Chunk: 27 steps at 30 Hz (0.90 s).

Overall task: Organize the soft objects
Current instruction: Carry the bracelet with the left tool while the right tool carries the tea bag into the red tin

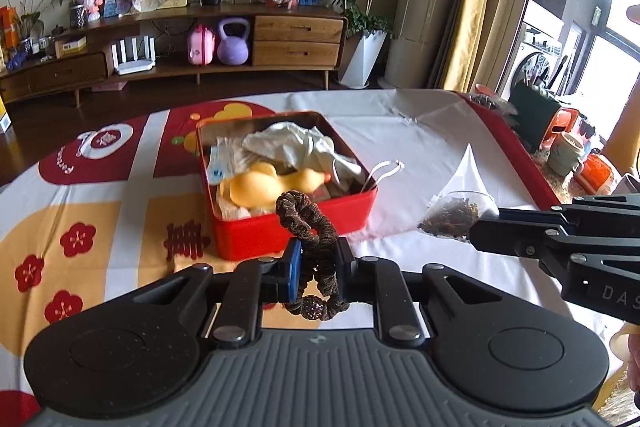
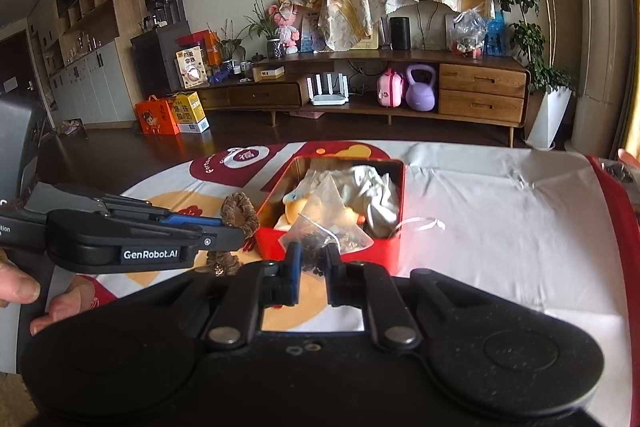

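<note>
A red tin box (image 1: 288, 231) (image 2: 332, 251) stands on the table, holding a white cloth (image 1: 296, 143), a yellow soft toy (image 1: 260, 187) and other soft items. My left gripper (image 1: 318, 263) is shut on a brown hair scrunchie (image 1: 308, 219) (image 2: 240, 213), just in front of the box's near wall. My right gripper (image 2: 314, 259) is shut on a clear tea bag (image 2: 324, 231) (image 1: 456, 213) with dark leaves, held near the box's front edge. The right gripper (image 1: 480, 227) shows at the right of the left wrist view.
The table wears a white, red and yellow cloth (image 1: 420, 147). A wooden TV cabinet (image 2: 400, 95) with a purple kettlebell (image 2: 420, 87) stands across the room. Cups and baskets (image 1: 568, 151) sit beyond the table's right edge.
</note>
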### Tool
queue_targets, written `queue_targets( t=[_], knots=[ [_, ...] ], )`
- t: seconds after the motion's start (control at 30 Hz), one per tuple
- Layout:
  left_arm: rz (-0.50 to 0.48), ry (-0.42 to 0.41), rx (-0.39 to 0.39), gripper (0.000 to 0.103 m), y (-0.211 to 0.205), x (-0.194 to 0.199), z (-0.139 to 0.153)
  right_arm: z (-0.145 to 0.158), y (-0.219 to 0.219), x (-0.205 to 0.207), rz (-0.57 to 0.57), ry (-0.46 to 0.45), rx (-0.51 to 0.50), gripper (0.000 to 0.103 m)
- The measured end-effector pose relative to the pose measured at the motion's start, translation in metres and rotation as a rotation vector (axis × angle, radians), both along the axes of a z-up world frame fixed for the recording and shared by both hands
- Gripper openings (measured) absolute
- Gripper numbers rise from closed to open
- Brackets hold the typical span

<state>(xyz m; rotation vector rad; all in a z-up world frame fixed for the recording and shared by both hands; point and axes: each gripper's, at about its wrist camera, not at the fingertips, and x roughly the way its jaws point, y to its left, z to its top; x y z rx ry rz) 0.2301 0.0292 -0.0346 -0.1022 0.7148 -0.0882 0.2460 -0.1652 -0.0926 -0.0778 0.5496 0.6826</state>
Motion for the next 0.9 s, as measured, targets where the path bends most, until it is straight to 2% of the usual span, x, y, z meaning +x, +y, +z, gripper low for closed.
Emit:
queue_targets(
  t=[0.4,0.9],
  knots=[
    [0.010,-0.012,0.037,0.018,0.019,0.054,0.018,0.011,0.021,0.048,0.011,-0.033,-0.016,0.011],
    [0.050,0.033,0.043,0.018,0.038,0.126,-0.008,-0.010,0.052,0.110,0.008,-0.039,-0.062,0.011]
  ],
)
